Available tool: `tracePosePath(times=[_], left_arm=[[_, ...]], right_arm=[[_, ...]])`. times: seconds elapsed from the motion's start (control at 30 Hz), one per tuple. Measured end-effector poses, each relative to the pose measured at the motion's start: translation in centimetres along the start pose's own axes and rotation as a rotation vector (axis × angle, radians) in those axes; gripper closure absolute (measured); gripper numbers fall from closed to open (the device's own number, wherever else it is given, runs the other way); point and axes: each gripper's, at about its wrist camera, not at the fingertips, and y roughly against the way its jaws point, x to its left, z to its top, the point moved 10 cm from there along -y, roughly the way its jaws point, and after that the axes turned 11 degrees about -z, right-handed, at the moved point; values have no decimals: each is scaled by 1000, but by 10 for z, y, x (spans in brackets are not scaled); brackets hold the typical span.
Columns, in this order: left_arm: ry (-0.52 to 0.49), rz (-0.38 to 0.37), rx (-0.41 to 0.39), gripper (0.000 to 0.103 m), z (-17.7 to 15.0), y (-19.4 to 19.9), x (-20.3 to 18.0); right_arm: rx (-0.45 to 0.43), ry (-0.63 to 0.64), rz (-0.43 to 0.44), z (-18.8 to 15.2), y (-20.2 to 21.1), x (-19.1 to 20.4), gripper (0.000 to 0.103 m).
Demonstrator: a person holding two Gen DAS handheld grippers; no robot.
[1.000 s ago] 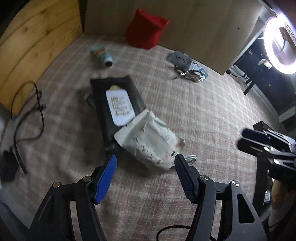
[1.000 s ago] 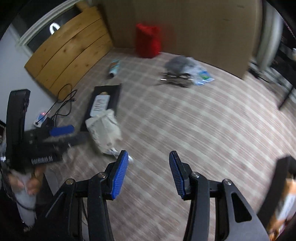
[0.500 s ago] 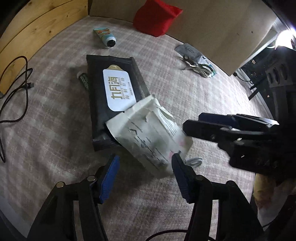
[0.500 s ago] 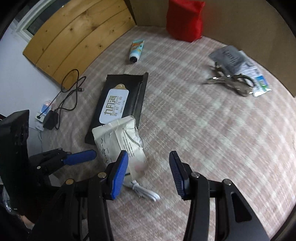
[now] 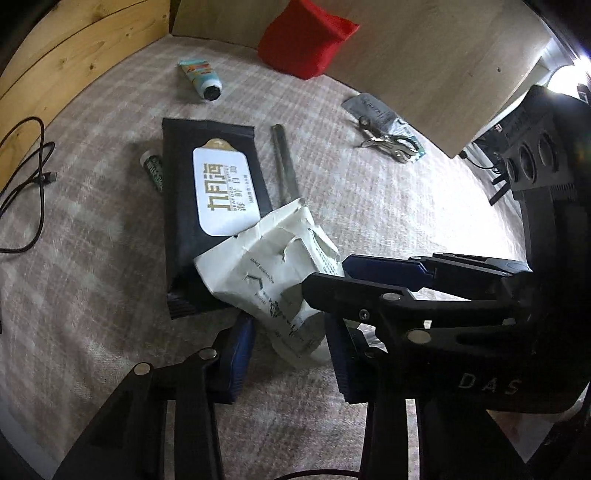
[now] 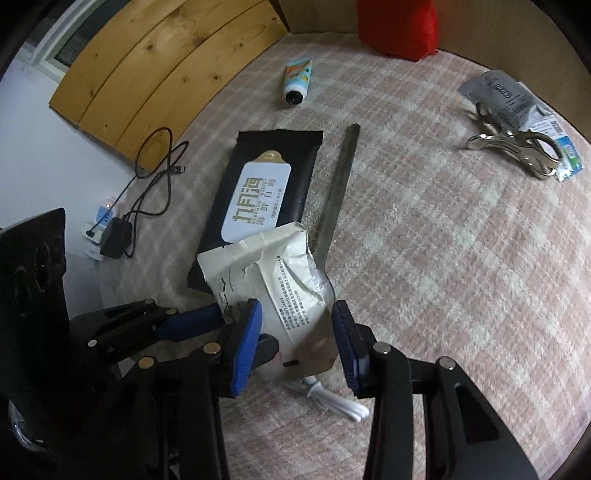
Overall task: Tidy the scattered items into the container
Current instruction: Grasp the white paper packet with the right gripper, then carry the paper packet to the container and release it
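A crumpled white paper pouch (image 5: 273,273) (image 6: 273,277) lies on the checked cloth, overlapping the near end of a black wet-wipe pack (image 5: 214,206) (image 6: 266,192). My left gripper (image 5: 290,350) is open, its jaws on either side of the pouch's near end. My right gripper (image 6: 297,341) is open too, straddling the same pouch from the right; in the left wrist view it (image 5: 332,277) reaches in over the pouch. A red fabric container (image 5: 306,37) (image 6: 397,26) stands at the far wall.
A long grey metal file (image 6: 338,184) lies beside the wipe pack. A small tube (image 5: 201,79) (image 6: 297,79), a green-capped stick (image 5: 153,170), metal pliers (image 6: 517,147) on a foil packet (image 6: 506,99), a white cable (image 6: 332,398) and a black charger cable (image 6: 147,177) lie around.
Both grippers have moved in and down onto the white pouch; the right gripper now crosses in front of the left camera. Both stay open.
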Motion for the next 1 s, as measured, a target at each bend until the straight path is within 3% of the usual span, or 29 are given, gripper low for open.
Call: tracePosePath(times=[0.33, 0.57, 0.73, 1.0], left_arm=[[-112, -38, -23, 68, 4, 23, -49], [-272, -96, 18, 68, -6, 18, -122], [-397, -168, 87, 68, -30, -4, -192], [-611, -291, 229, 68, -99, -48, -324]], right_arm=[[-96, -45, -5, -10, 54, -7, 65], [-181, -156, -65, -37, 106, -44, 65], [-225, -288, -143, -79, 145, -95, 65], [-274, -540, -264, -185, 210, -191, 65]])
